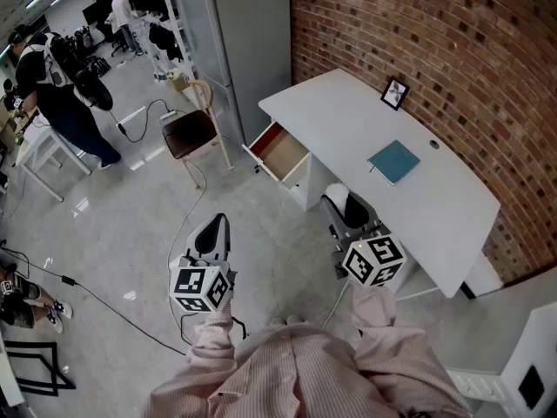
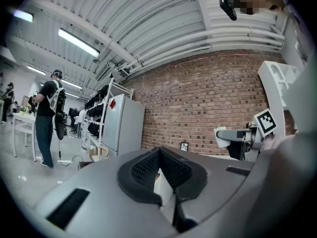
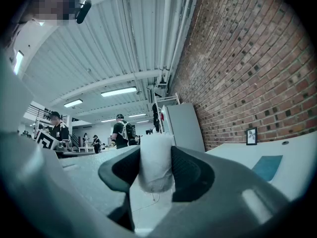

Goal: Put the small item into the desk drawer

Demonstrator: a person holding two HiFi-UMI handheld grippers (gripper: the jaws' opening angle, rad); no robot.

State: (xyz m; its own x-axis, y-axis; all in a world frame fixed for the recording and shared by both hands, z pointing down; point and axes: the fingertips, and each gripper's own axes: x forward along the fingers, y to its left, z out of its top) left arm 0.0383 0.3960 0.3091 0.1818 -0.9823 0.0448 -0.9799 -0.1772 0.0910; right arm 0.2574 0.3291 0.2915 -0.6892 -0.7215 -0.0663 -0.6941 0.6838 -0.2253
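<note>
Pinching a small white roll (image 3: 155,168) at mid-body, the right gripper (image 3: 156,155) holds it well short of the open desk drawer (image 1: 280,151). It looks soft and light, so a gentle squeeze should suffice. The left gripper (image 2: 159,155) is pressed together, empty.

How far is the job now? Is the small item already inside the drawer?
Done: the desk drawer stands open, and the small white item is gripped by the right gripper. In hand: the item is held up, and that gripper is not yet at the drawer. Left: reach the drawer and release the item inside. The left gripper is shut and empty.
</note>
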